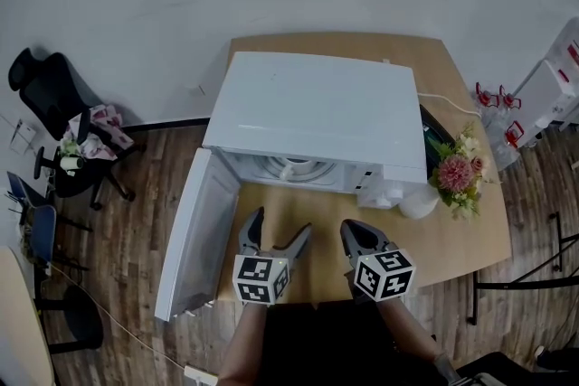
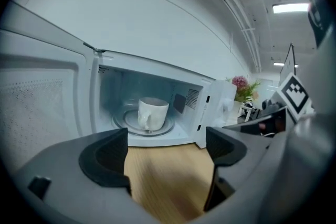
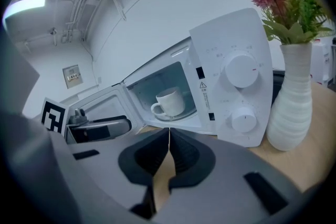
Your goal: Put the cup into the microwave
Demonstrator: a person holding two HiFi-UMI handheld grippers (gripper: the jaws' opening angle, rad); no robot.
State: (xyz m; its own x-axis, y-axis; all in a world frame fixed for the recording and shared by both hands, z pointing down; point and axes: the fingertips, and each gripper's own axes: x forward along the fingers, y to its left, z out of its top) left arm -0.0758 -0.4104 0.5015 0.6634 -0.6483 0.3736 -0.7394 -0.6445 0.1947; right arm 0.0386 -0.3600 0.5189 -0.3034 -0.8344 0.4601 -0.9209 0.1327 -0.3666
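The left gripper [image 1: 279,235] hovers just in front of the microwave [image 1: 312,108], over the wooden bench [image 1: 452,235]. Its jaws are released and wide apart, with only bare bench top between them. The right gripper [image 1: 360,240] hangs just beside it, also in front of the microwave, its jaws clenched together on nothing.

The microwave door [image 1: 194,230] is swung fully open on the microwave's left side. The white cup [image 2: 152,114] stands upright inside the microwave on the round glass plate [image 2: 126,122], its handle turned toward the opening. Neither gripper touches it.

Just to the right of the microwave, by the panel with two round knobs [image 3: 240,71], a white ribbed vase [image 3: 291,97] of pink flowers [image 1: 457,172] stands on the bench. Well to the left of the microwave, a black office chair [image 1: 54,99] stands on the wooden floor [image 1: 154,185].
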